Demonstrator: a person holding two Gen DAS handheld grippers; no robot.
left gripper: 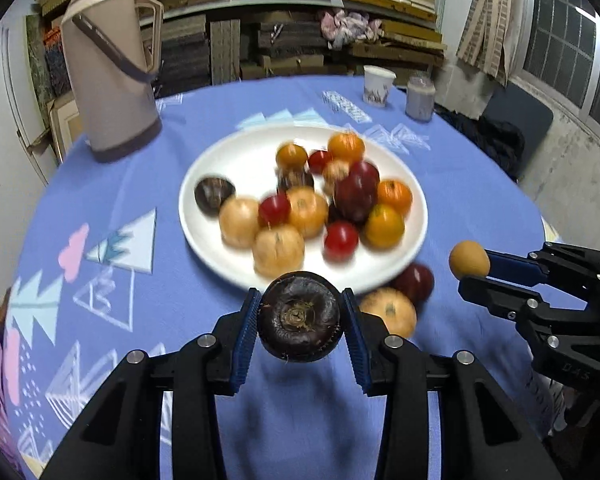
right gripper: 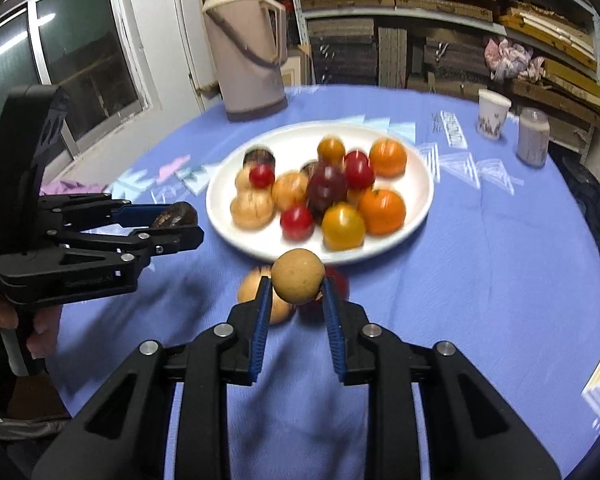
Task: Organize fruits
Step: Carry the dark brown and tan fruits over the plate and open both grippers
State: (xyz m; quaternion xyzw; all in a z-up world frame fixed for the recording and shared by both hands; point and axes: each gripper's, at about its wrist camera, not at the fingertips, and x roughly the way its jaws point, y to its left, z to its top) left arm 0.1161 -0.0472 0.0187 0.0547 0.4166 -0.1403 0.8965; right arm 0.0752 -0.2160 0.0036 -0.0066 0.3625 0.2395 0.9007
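The left gripper (left gripper: 300, 326) has its blue fingers (left gripper: 246, 338) clamped on a dark round fruit (left gripper: 299, 316). The fingers press on its two sides, a fair way apart, because the fruit is wide. The fruit is up off the table (left gripper: 480, 200), just in front of the near rim of the white plate (left gripper: 204, 236). Its rough little stem end faces the camera. It is about as wide as it is tall, so it has no clear long side.

The right gripper (right gripper: 296, 290) has its fingers (right gripper: 262, 316) clamped on a small tan ball-shaped fruit (right gripper: 298, 276). Only the fingertips pinch it, and the gap between them is narrow. This fruit is also up off the table, just before the plate's near rim. It is round all over, so I cannot tell which way it points.

Two more fruits lie on the blue cloth near the plate's edge: a pale yellow one (left gripper: 390, 312) and a dark red one (left gripper: 416, 280). They sit just beside each other.

The plate holds a heap of fruits, orange, yellow, red and dark purple. They look blurry.

A tall thermos (left gripper: 108, 72) stands upright at the far side of the table. A paper cup (left gripper: 377, 86) and a small jar (left gripper: 419, 98) stand at the far side too.
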